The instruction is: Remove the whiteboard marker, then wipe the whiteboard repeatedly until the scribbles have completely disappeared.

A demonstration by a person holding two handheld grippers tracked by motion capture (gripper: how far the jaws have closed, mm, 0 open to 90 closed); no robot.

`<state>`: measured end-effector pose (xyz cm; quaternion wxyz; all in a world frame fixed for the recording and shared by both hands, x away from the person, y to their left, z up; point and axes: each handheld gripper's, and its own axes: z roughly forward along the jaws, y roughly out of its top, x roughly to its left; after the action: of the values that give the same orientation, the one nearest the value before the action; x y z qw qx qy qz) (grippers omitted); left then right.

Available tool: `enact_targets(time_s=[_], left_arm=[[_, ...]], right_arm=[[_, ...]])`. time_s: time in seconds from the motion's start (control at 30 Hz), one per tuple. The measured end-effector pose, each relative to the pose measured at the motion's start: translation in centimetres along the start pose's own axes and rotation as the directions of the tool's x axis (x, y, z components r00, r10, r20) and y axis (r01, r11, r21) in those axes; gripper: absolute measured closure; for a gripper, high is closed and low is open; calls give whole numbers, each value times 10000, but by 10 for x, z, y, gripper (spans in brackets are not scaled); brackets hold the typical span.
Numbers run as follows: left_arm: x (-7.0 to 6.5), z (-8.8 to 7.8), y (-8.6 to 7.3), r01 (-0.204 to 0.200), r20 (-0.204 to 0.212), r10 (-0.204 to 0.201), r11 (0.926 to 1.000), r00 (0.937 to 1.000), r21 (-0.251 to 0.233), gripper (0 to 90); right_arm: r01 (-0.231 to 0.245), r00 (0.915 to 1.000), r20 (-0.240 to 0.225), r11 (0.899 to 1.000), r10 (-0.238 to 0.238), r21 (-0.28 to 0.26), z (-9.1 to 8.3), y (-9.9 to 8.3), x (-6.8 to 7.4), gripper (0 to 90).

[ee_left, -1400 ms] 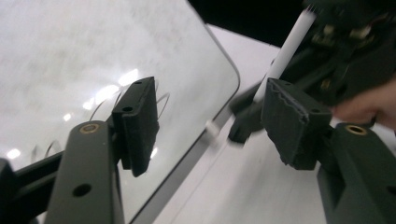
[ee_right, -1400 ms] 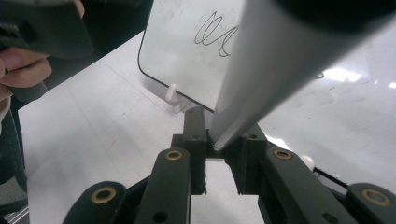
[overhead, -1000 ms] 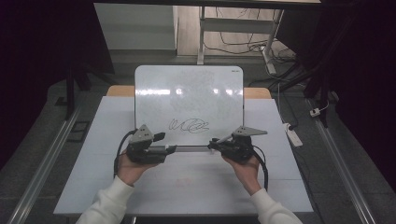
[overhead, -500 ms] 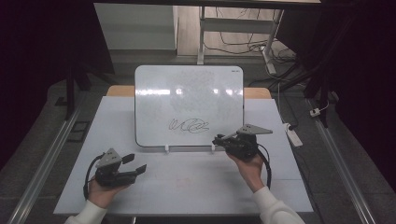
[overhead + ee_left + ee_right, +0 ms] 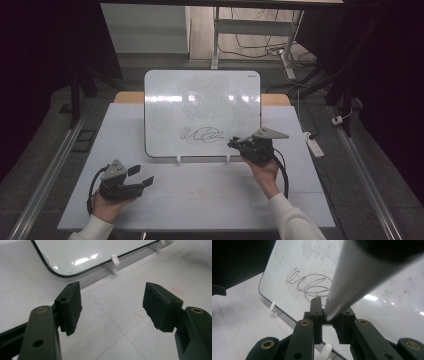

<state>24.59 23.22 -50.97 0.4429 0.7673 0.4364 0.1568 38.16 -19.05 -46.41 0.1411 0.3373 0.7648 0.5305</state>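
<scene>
High view: whiteboard (image 5: 202,112) stands propped near-upright on two small white clips (image 5: 178,159) at the back-middle of the white table (image 5: 210,200). A dark scribble (image 5: 202,134) sits low on the board, a bit right of centre; faint smudges above it. My right gripper (image 5: 234,144) is up at the board's lower right part, tip just right of the scribble, grey plate on top, cable looping back by my wrist. My left gripper (image 5: 141,176) is low at the table's front left, well apart from the board, pointing right w/ jaws apart. Both white sleeves come in from the bottom edge.

Left gripper view: my left gripper (image 5: 112,305) is wide open, nothing btwn the pads (image 5: 72,306), only bare table under them. Board's lower left corner (image 5: 57,272) w/ its dark rim is ahead, one clip (image 5: 113,262) under the bottom edge, a second farther right. Faint red marks on the table surface.

Right gripper view: my right gripper (image 5: 330,315) is clamped tight on a grey marker (image 5: 352,280), which runs from the jaws up to the top right, blurred, close to the lens. Jaws point at the board just below the scribble (image 5: 309,285). Can't tell if the marker tip touches the board; it's hidden behind the jaws. One clip (image 5: 272,307) at left under the board edge, another (image 5: 326,348) low btwn the gripper arms.
</scene>
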Motion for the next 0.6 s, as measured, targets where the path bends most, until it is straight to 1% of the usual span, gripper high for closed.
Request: enact_targets(time_s=[0.07, 0.17, 0.3, 0.53, 0.6], left_arm=[[0, 1, 0, 30, -9, -30, 10000, 10000, 41, 320], [0, 3, -1, 23, 1, -23, 9999, 10000, 132, 318], [1, 4, -3, 1, 18, -1, 9997, 10000, 226, 319], [2, 5, -3, 61, -25, -60, 9998, 10000, 198, 315], [1, 6, -3, 38, -17, -38, 9997, 10000, 228, 314]], right_arm=[[18, 10000, 4, 10000, -18, -65, 3, 2, -2, 781], [199, 9997, 123, 9997, -198, -107, 7, 4, -4, 781], [314, 9993, 197, 9993, -311, -185, 12, 6, -6, 781], [487, 9986, 237, 9986, -481, -216, 20, 9, -8, 781], [602, 9976, 348, 9980, -596, -170, 24, 10, -10, 781]])
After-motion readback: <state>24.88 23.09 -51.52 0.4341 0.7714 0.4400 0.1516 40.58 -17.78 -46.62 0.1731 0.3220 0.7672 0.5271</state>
